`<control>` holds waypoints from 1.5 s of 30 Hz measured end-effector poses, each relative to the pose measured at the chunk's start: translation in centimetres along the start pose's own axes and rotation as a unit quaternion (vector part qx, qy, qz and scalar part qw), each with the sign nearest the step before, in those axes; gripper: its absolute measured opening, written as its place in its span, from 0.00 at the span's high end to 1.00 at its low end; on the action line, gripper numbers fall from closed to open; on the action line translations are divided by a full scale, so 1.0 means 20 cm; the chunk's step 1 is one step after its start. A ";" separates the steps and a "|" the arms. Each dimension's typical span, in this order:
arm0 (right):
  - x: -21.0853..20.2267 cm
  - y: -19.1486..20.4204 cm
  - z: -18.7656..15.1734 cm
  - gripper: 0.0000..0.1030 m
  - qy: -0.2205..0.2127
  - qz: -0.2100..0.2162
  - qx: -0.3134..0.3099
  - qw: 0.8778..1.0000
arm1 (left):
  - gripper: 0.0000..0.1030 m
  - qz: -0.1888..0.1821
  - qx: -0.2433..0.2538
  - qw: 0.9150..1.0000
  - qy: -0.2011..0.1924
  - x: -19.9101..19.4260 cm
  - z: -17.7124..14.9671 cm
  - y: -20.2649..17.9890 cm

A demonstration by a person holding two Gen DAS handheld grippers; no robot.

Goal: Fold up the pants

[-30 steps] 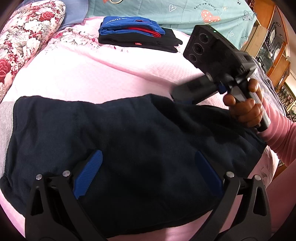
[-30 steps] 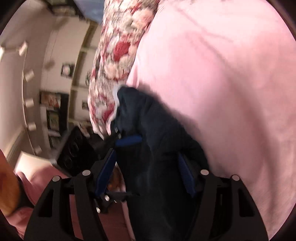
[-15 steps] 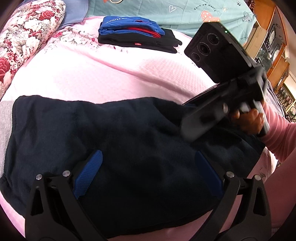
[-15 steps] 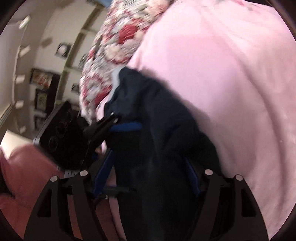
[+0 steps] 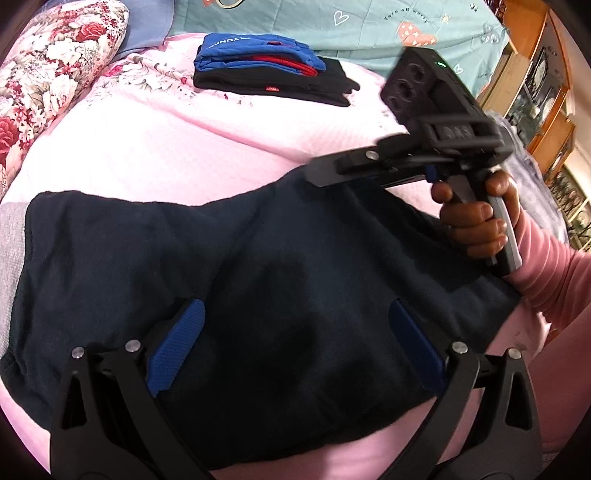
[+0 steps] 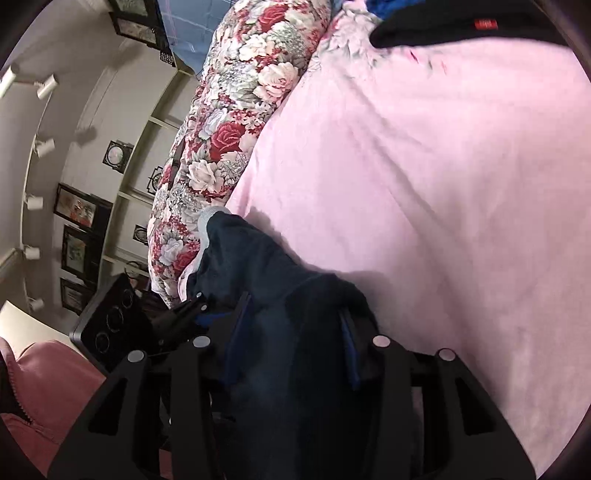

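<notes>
Dark navy pants [image 5: 280, 295] lie folded across the pink bedspread [image 5: 192, 147], filling the middle of the left wrist view from 9 o'clock to 3 o'clock.

Left gripper [image 5: 295, 343]: jaws spread wide, released. Blue pads [image 5: 177, 350] sit at about 7 o'clock and 5 o'clock of that view, over the near part of the pants. Cloth shows in the span between them; whether the tips press on the fabric I cannot tell. Nothing is pinched.

Right gripper [image 6: 291, 350]: jaws closing. In its own view a raised fold of the pants [image 6: 280, 332] runs up between the two fingers [image 6: 236, 332], and the blue pads sit close on either side of the bunched cloth. Contact looks made on both sides, so I read this as grasping the pants edge. In the left wrist view the same gripper [image 5: 325, 173] enters from 2 o'clock, held by a hand [image 5: 476, 218] in a pink sleeve [image 5: 554, 269], with its tip at the far edge of the pants.

Other items: a floral pillow [image 6: 236, 122] at 11 o'clock of the right wrist view, just beside the far end of the pants. A stack of folded clothes [image 5: 266, 70], blue over black, at 12 o'clock of the left wrist view, well apart from the pants. A teal blanket [image 5: 369, 22] behind it.
</notes>
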State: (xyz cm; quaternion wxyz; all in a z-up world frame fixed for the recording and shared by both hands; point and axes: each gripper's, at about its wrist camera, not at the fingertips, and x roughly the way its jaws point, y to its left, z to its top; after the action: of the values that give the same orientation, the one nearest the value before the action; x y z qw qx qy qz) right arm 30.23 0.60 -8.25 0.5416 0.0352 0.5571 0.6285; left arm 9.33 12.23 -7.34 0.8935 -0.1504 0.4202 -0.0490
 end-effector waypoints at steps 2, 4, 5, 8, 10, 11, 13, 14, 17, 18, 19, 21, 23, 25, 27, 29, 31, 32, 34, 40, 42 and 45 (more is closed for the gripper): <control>-0.10 0.07 -0.05 0.48 -0.029 -0.059 -0.027 0.997 | 0.02 -0.037 -0.013 0.999 -0.019 -0.10 0.04 0.04; -0.20 0.17 -0.12 0.47 -0.054 -0.083 -0.046 0.994 | 0.02 -0.054 -0.011 0.997 -0.056 -0.21 0.11 0.10; -0.25 0.17 -0.17 0.45 -0.060 -0.073 -0.050 0.994 | 0.02 -0.051 -0.010 0.997 -0.060 -0.23 0.14 0.14; -0.27 0.19 -0.32 0.44 -0.058 -0.049 -0.046 0.996 | 0.02 0.008 -0.070 0.997 -0.003 -0.12 0.16 0.35; -0.27 0.16 -0.41 0.44 -0.052 -0.066 -0.030 0.996 | 0.03 -0.006 -0.107 0.994 0.013 -0.07 0.13 0.47; -0.29 0.11 -0.48 0.44 -0.047 -0.105 -0.007 0.993 | 0.03 -0.009 -0.101 0.995 0.004 -0.09 0.11 0.47; -0.42 0.01 -0.62 0.56 -0.079 -0.132 0.031 0.988 | 0.05 0.018 -0.088 0.996 0.005 -0.12 0.11 0.43; -0.50 -0.01 -0.68 0.56 -0.096 -0.137 0.052 0.984 | 0.05 0.030 -0.085 0.996 0.003 -0.12 0.10 0.41; -0.89 -0.02 -0.91 0.54 -0.184 -0.225 0.098 0.952 | 0.05 0.080 -0.061 0.995 -0.002 -0.14 0.10 0.29; -1.01 -0.01 -0.98 0.53 -0.216 -0.245 0.108 0.939 | 0.05 0.083 -0.047 0.995 -0.003 -0.15 0.10 0.24; -1.14 0.00 -1.06 0.49 -0.248 -0.270 0.122 0.922 | 0.05 0.073 -0.032 0.997 -0.002 -0.14 0.11 0.17; -1.38 0.00 -1.24 0.45 -0.305 -0.341 0.155 0.876 | 0.04 0.050 -0.014 0.999 0.000 -0.12 0.11 0.06; -1.53 -0.03 -1.37 0.44 -0.325 -0.381 0.197 0.843 | 0.04 0.027 0.009 1.000 0.002 -0.08 0.11 -0.07; -1.60 -0.11 -1.46 0.44 -0.320 -0.388 0.237 0.831 | 0.04 0.011 0.026 1.000 0.013 -0.01 0.11 -0.17; -1.57 -0.18 -1.50 0.44 -0.294 -0.380 0.269 0.835 | 0.04 0.002 0.037 0.999 0.026 0.05 0.10 -0.25; -1.50 -0.23 -1.50 0.44 -0.254 -0.363 0.277 0.853 | 0.04 0.002 0.049 0.998 0.039 0.10 0.08 -0.31; -1.37 -0.22 -1.46 0.44 -0.210 -0.393 0.268 0.854 | 0.04 -0.003 0.054 0.998 0.045 0.11 0.06 -0.34; -1.32 -0.20 -1.44 0.44 -0.201 -0.422 0.243 0.850 | 0.04 -0.004 0.054 0.997 0.047 0.11 0.05 -0.36; -1.28 -0.18 -1.42 0.48 -0.186 -0.449 0.225 0.845 | 0.02 0.004 0.053 0.998 0.043 0.12 0.04 -0.37; -1.32 -0.04 -1.30 0.88 -0.188 -0.475 0.147 0.847 | 0.02 -0.012 0.023 0.999 0.034 0.15 0.07 -0.40; -1.44 0.05 -1.30 0.89 -0.232 -0.494 0.124 0.828 | 0.02 -0.033 0.011 0.999 0.029 0.15 0.08 -0.42; -1.54 0.02 -1.37 0.89 -0.253 -0.490 0.146 0.821 | 0.02 -0.022 0.033 0.999 0.034 0.19 0.04 -0.50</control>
State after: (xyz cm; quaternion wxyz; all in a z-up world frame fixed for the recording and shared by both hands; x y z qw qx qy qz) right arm 24.89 -39.59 -1.02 0.8885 -0.0058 0.4299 0.1604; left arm 12.89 2.10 -6.54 0.8821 -0.1283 0.4448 -0.0870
